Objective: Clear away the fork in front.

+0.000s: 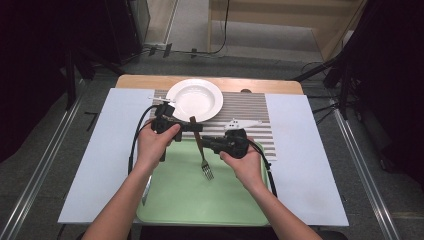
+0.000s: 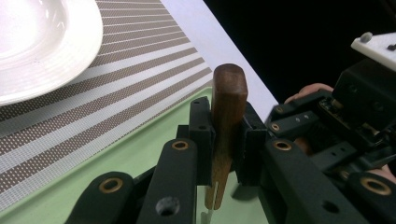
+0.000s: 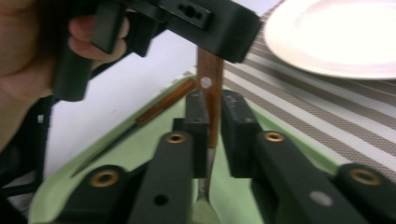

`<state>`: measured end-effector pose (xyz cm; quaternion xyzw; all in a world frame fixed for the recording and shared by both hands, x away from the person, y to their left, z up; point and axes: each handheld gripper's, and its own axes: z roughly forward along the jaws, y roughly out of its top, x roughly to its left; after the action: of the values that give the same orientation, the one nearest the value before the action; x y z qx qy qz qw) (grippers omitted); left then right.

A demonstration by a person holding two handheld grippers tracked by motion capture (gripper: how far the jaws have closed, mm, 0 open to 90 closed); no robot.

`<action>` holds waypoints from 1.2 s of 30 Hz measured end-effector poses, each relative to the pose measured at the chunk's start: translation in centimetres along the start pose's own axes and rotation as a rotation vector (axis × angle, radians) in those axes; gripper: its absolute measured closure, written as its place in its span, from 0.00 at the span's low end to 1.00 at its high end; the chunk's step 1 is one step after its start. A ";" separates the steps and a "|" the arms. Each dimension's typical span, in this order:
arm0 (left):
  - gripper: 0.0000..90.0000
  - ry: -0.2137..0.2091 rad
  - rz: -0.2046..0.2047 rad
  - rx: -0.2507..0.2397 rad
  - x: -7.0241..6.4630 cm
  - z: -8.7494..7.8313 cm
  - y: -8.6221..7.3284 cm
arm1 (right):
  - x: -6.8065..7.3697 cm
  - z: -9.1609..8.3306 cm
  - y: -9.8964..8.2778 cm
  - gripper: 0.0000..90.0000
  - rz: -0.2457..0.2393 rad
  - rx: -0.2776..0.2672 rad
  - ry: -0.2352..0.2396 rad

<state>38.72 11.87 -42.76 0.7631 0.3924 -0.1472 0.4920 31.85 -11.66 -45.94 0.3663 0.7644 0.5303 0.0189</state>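
A fork (image 1: 202,156) with a wooden handle hangs tines down over the green tray (image 1: 200,205). My left gripper (image 1: 196,128) comes in from the left and is shut on the top of the handle (image 2: 229,98); its pads press both sides. My right gripper (image 1: 205,143) reaches in from the right, lower on the handle. In the right gripper view its jaws (image 3: 215,126) stand open around the fork's neck (image 3: 211,93), with a thin gap on the right side. Both hands hold their grippers close together.
A white plate (image 1: 194,99) sits on a striped placemat (image 1: 250,107) behind the tray. A wooden-handled knife (image 3: 159,109) lies along the tray's left edge. A pale mat (image 1: 300,160) covers the table on both sides.
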 end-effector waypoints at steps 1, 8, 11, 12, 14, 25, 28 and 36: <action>0.89 -0.006 -0.002 -0.003 0.0 0.0 0.0 | 0.0 0.0 0.0 0.71 -0.008 -0.006 -0.003; 0.89 -0.021 0.023 0.005 -0.3 -0.6 0.2 | 0.0 -0.2 0.5 0.51 -0.024 -0.017 -0.017; 0.89 -0.026 0.035 0.006 -0.7 -0.9 0.3 | 0.0 -0.3 0.6 0.47 -0.021 -0.012 -0.008; 0.89 -0.028 0.038 0.008 -0.8 -0.9 0.4 | -0.1 -0.4 0.6 0.46 -0.026 -0.013 -0.007; 0.89 -0.035 0.045 0.005 -0.8 -1.2 0.4 | -0.1 -0.6 0.7 0.45 -0.030 -0.016 -0.006; 0.89 -0.025 0.077 0.012 -1.3 -2.6 0.6 | -0.6 -1.5 0.1 0.41 -0.038 0.012 -0.010; 0.89 -0.029 0.082 0.013 -1.4 -3.0 0.6 | -1.0 -2.1 -0.2 0.41 -0.035 0.025 -0.021; 0.89 -0.027 0.106 0.020 -1.9 -3.8 0.4 | -1.9 -3.6 -1.0 0.41 -0.024 0.032 -0.051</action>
<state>37.15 14.28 -39.58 0.7857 0.3433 -0.1354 0.4965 31.16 -15.81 -45.89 0.3708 0.7764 0.5081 0.0390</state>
